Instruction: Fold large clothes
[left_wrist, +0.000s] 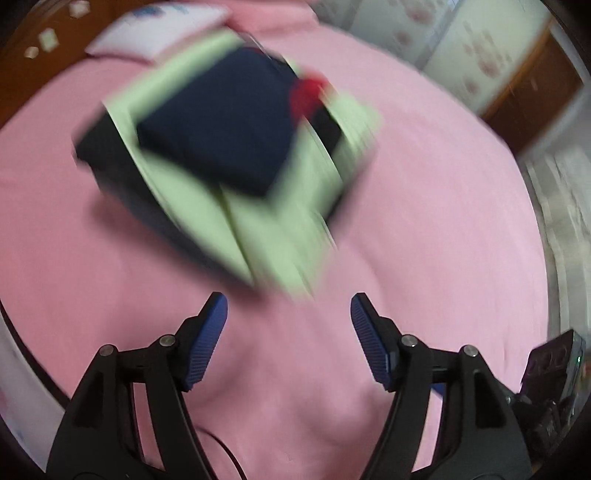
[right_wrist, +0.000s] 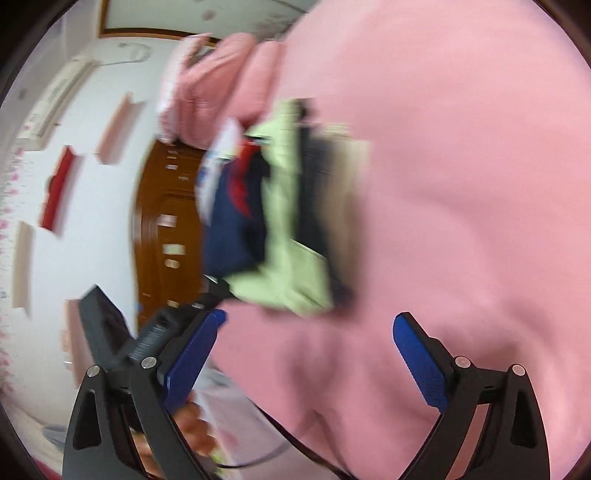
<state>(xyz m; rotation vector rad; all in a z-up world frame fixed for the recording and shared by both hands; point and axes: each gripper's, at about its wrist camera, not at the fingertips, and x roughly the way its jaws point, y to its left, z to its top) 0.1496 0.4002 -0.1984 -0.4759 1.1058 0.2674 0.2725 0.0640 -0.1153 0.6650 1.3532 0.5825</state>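
Note:
A stack of folded clothes (left_wrist: 229, 166) lies on the pink bed sheet (left_wrist: 424, 240): pale green and black pieces with a dark navy folded garment (left_wrist: 221, 129) on top and a red patch at its far corner. My left gripper (left_wrist: 289, 306) hangs open just short of the stack's near edge, nothing between its blue pads (left_wrist: 207, 339). In the right wrist view the same stack (right_wrist: 284, 221) appears blurred and tilted. My right gripper (right_wrist: 310, 325) stands wide open below it, holding nothing.
A white pillow (left_wrist: 155, 29) and folded pink bedding (left_wrist: 273, 14) lie at the bed's head against a brown wooden headboard (right_wrist: 162, 221). A hand (right_wrist: 192, 424) grips the other tool beside my right gripper. A wall with red and white shelves (right_wrist: 59, 184) stands beyond.

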